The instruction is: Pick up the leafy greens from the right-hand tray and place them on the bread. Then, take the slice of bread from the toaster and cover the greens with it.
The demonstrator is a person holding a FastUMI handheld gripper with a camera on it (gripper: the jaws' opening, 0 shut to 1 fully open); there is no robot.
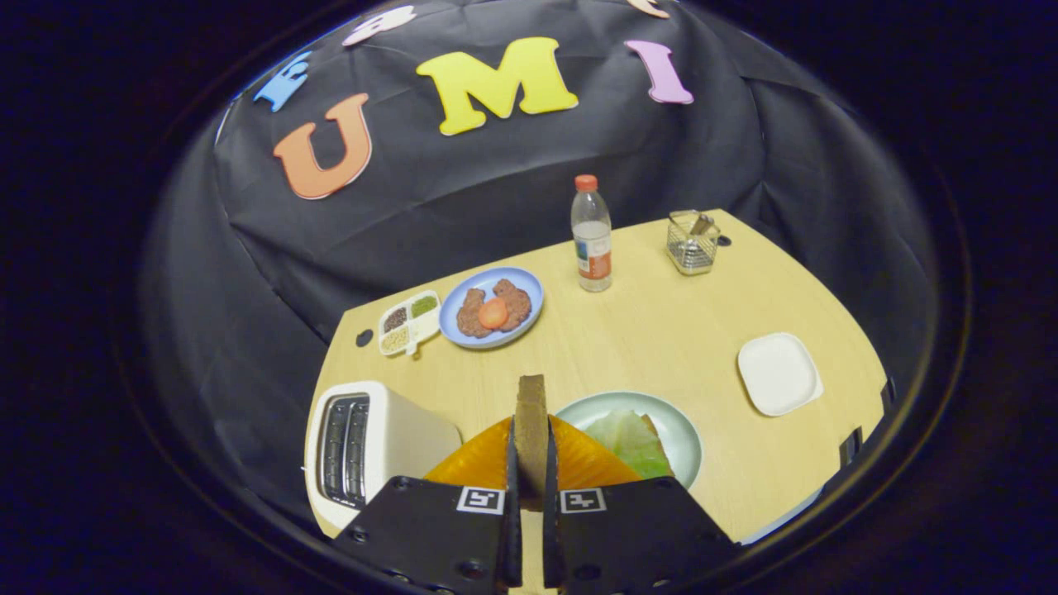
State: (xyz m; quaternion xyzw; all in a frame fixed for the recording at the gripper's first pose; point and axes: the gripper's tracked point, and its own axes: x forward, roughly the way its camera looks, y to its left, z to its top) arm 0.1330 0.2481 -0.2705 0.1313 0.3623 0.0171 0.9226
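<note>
**A:** so the gripper [530, 463] has both fingers clamped on the slice of bread [531, 421], held upright on edge between them. The toaster [364, 446] at the table's near left corner looks empty.

**B:** yep, and just ahead, near the front edge, the pale green plate [682, 430] already has the lettuce [630, 438] on its bread. My worry: the slice is gripped edge-on, so if it's let go without tilting flat it could tip off the greens.

**A:** Beyond that, light wood table [661, 330], white square dish [777, 373] at the right edge, blue plate [529, 285] and water bottle [592, 235] near the back, black cloth wall.
</note>
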